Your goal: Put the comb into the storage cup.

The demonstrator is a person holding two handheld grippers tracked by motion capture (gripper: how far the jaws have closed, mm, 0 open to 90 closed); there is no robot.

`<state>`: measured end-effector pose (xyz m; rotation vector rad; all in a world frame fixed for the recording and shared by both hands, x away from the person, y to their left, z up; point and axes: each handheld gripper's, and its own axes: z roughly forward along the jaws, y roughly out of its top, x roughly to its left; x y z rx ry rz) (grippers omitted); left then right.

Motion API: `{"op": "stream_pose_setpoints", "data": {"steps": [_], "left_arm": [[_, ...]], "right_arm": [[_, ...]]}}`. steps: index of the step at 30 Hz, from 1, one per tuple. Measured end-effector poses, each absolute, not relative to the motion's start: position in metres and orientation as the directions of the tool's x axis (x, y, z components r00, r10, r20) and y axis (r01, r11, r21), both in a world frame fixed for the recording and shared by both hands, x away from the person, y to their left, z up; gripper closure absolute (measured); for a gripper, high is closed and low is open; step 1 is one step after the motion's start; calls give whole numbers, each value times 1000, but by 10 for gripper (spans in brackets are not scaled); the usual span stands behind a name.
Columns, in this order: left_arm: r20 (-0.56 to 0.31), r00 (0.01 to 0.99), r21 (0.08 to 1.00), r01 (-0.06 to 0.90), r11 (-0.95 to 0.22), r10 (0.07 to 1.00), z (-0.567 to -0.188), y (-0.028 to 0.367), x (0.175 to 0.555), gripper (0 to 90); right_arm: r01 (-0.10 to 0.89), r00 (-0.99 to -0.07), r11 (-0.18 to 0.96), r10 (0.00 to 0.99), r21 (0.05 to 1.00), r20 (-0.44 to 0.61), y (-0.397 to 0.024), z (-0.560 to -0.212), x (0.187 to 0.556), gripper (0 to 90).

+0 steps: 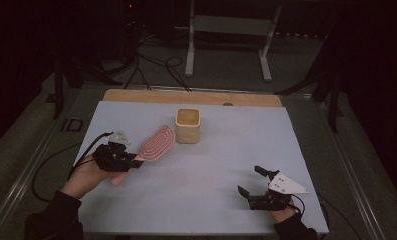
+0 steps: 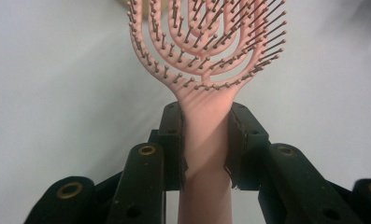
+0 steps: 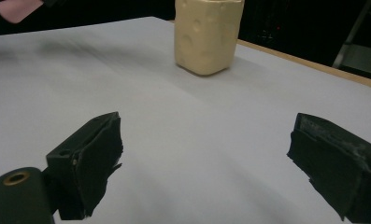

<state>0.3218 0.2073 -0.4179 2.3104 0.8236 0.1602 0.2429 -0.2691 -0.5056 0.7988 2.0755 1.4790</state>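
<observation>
A pink hairbrush (image 1: 156, 143) with an oval bristled head is lifted over the left of the white sheet, its head pointing toward a cream square cup (image 1: 188, 125). My left gripper (image 1: 131, 161) is shut on the brush handle (image 2: 206, 140); both black pads press its sides, and the bristles face the camera in the left gripper view. The cup (image 3: 207, 35) stands upright at the middle back of the sheet, just right of the brush head. My right gripper (image 1: 251, 181) rests near the front right of the sheet, open, with nothing between its fingers (image 3: 92, 156).
The white sheet (image 1: 216, 165) covers a wooden table whose bare edge (image 1: 136, 95) shows at the back. A white metal stand (image 1: 226, 30) and cables lie on the dark floor beyond. Metal rails run along both table sides.
</observation>
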Motion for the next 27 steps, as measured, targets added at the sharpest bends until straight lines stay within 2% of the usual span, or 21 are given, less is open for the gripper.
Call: {"op": "stream_pose_setpoints", "data": {"steps": [13,27], "left_arm": [[-69,801,722,451,-524,594,-402,184,332,701],[-40,785,813,385,-436,618,-385,150,361,701]], "right_arm": [[188,-722,249,691,950,-38,-270,-506,243,93],[184,-722,248,691,951,-41,-270,-505,243,93]]}}
